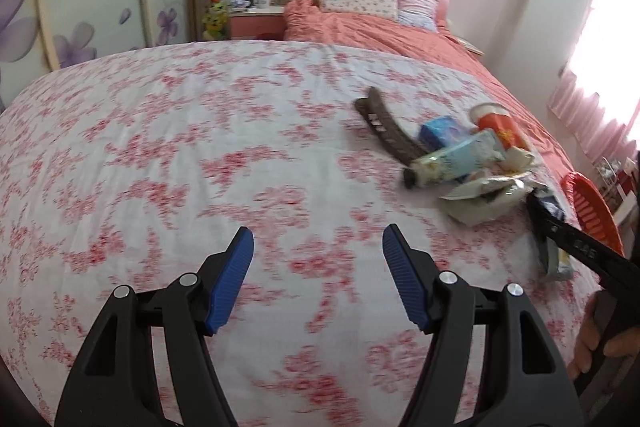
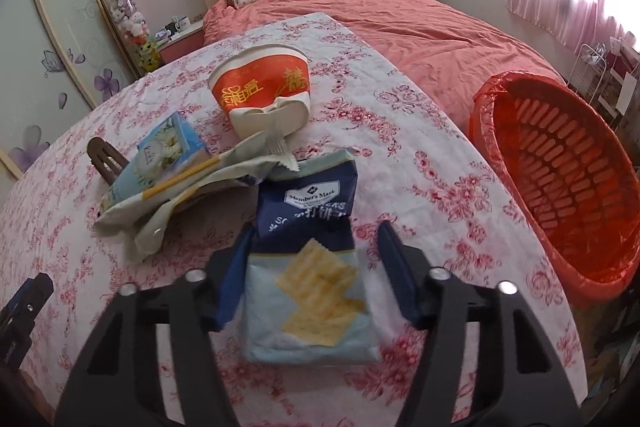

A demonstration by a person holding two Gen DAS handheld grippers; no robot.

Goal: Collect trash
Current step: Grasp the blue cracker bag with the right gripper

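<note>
While your right gripper (image 2: 312,267) straddles the cracker packet (image 2: 308,267) near the bed's (image 2: 420,39) right edge, its pads not visibly clamping, close fully, then carry it to the red basket (image 2: 560,179). Your left gripper (image 1: 318,275) hangs open, empty.

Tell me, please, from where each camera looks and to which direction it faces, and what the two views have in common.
Left wrist: sits on the left tool, looking down over the floral bedspread towards the headboard; its blue pads stand apart, nothing between; a hand shows at right.
Right wrist: sits on the right tool, looking at the cracker bag between its pads, whether pinched is unclear; the left tool's tip shows at lower left.
Shared: the red cup, trash pile, orange basket, pillows.
</note>
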